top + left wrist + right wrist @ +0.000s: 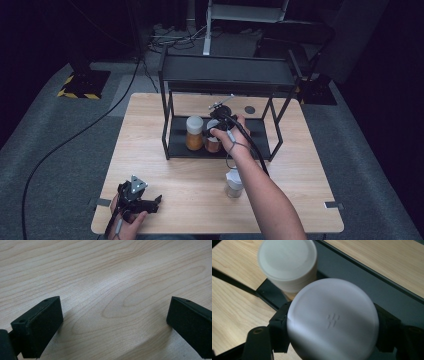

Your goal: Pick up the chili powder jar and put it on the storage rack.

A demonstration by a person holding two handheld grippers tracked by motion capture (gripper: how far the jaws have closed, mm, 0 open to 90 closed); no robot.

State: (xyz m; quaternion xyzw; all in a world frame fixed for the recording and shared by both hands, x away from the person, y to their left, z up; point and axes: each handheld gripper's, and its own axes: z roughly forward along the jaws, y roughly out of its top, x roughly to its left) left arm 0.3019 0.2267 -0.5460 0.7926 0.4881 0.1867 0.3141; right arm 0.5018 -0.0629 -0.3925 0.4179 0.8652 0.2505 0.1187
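From the high view, your right gripper [218, 131] reaches into the black rack [172, 70] on the table [150, 165], at a jar [213, 142] on the lower shelf beside another jar [194, 133]; a third jar [234, 183] stands on the table. Your left gripper [150, 202] rests near the front edge.

In the left gripper view, your jaws stand wide over bare wood.

In the right gripper view, your jaws clamp the jar's white lid [333, 320] from both sides.

Both grippers are matte black — the left gripper [141, 201] topped by a grey three-cornered plate, its blocky fingers [37, 327] screw-dimpled; black cables trail, forearms bare.
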